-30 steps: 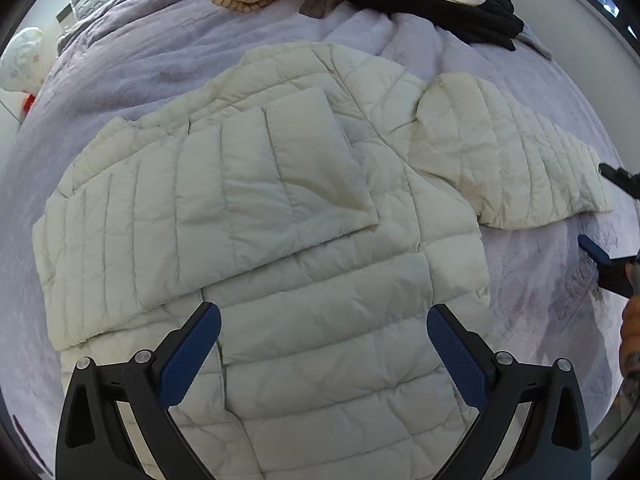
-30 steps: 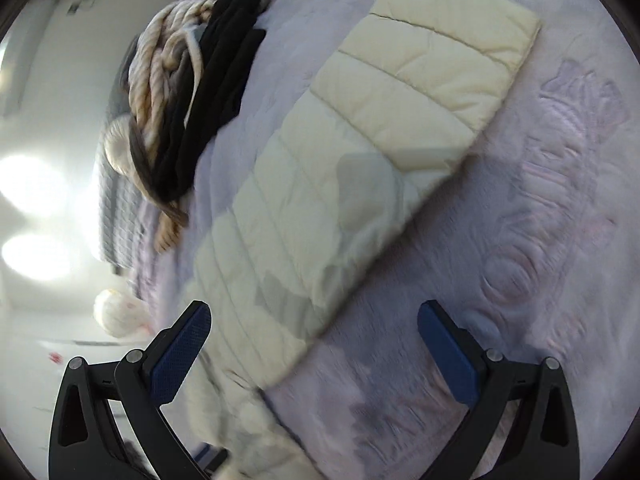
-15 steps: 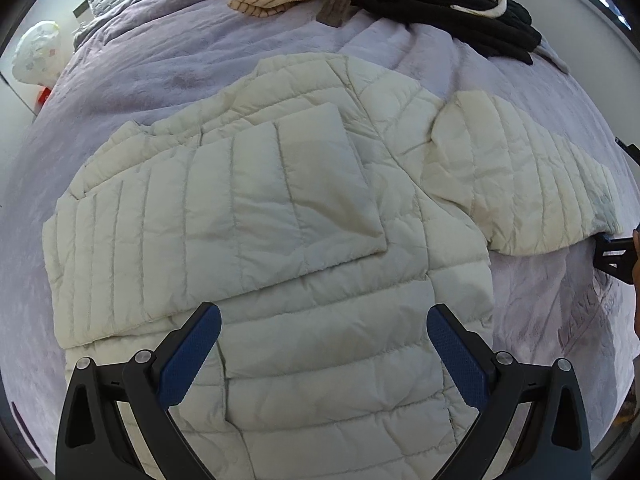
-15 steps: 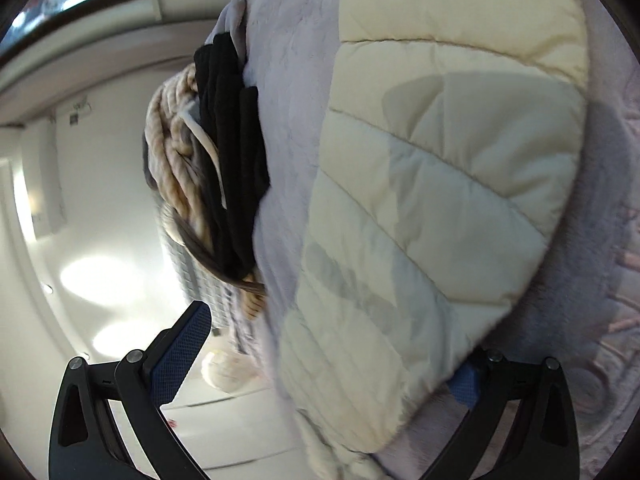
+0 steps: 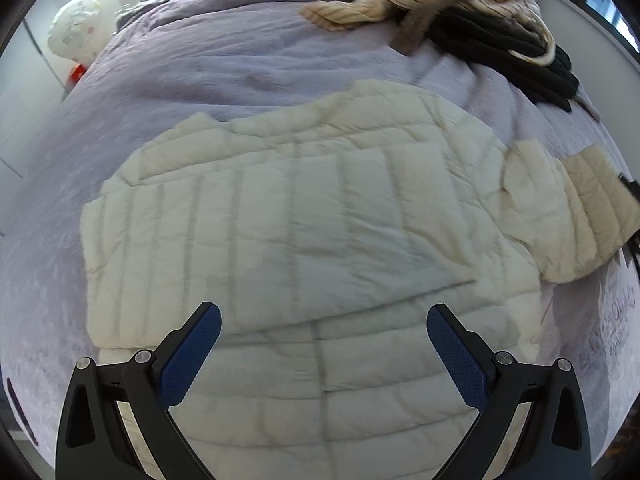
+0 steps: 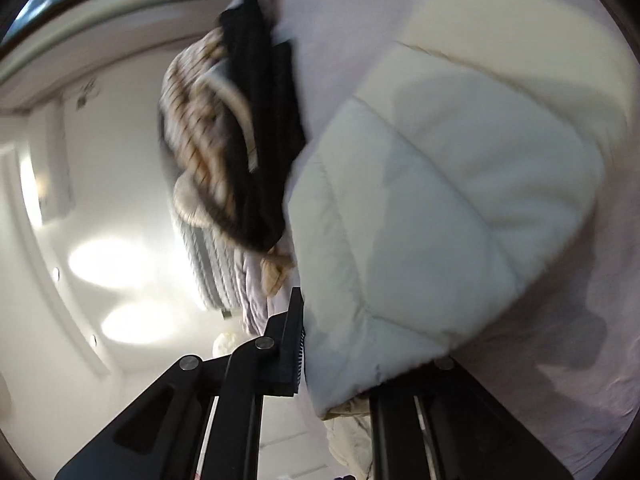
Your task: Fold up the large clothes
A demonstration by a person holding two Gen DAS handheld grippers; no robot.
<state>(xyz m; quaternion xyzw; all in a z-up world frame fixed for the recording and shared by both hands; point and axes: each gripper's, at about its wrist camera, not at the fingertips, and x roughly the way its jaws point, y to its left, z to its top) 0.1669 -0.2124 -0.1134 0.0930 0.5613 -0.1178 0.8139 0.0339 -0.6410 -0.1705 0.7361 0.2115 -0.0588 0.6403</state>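
Note:
A cream quilted puffer jacket (image 5: 304,240) lies flat on a lilac bedspread (image 5: 224,64), one sleeve folded across its body. My left gripper (image 5: 324,344) is open and empty, hovering above the jacket's lower part. My right gripper (image 6: 340,364) is shut on the cuff end of the jacket's other sleeve (image 6: 440,216), which fills that view. In the left wrist view that sleeve (image 5: 572,216) is lifted and bent at the far right, with the right gripper at its edge (image 5: 630,188).
A pile of striped beige and black clothes (image 5: 460,12) lies at the far right of the bed, also in the right wrist view (image 6: 240,136). A white round object (image 5: 76,28) stands beyond the bed's left edge. White walls lie behind.
My right gripper has closed on the sleeve's cuff and raised it, bending the sleeve inward. My left gripper has drawn back a little, still open.

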